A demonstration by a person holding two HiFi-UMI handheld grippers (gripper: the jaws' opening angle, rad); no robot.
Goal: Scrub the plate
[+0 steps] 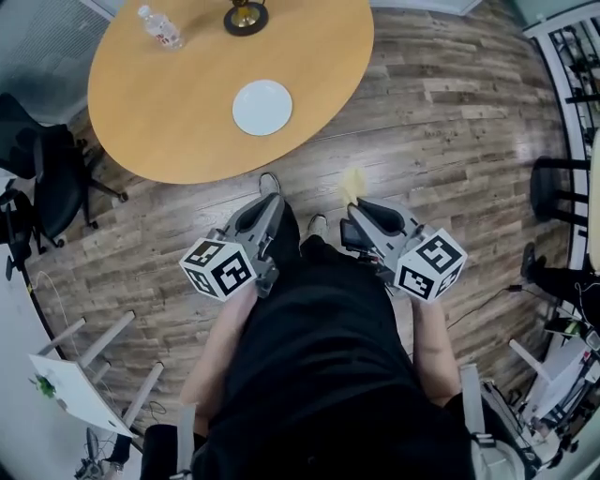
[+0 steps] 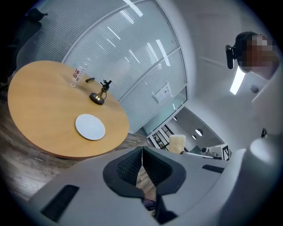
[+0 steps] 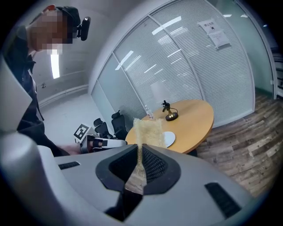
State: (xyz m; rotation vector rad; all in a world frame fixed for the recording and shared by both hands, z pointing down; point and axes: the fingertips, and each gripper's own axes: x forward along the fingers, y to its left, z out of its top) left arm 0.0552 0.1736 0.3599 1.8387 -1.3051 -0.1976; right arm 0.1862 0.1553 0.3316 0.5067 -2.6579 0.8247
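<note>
A white plate (image 1: 262,107) lies on the round wooden table (image 1: 169,103), near its front edge; it also shows in the left gripper view as the plate (image 2: 90,126) and in the right gripper view as the plate (image 3: 169,138). My left gripper (image 1: 270,187) is shut with nothing between its pads, well short of the table. My right gripper (image 1: 353,199) is shut on a pale yellow scrub pad (image 3: 147,132), which sticks out ahead of the jaws as the scrub pad (image 1: 352,183). Both grippers hang in front of the person's body, apart from the plate.
A water bottle (image 1: 160,27) and a small brass stand (image 1: 246,16) sit at the table's far side. Black office chairs (image 1: 47,178) stand left of the table. Wood floor (image 1: 450,131) lies to the right, with a rack (image 1: 577,66) and another chair (image 1: 553,187) at the right edge.
</note>
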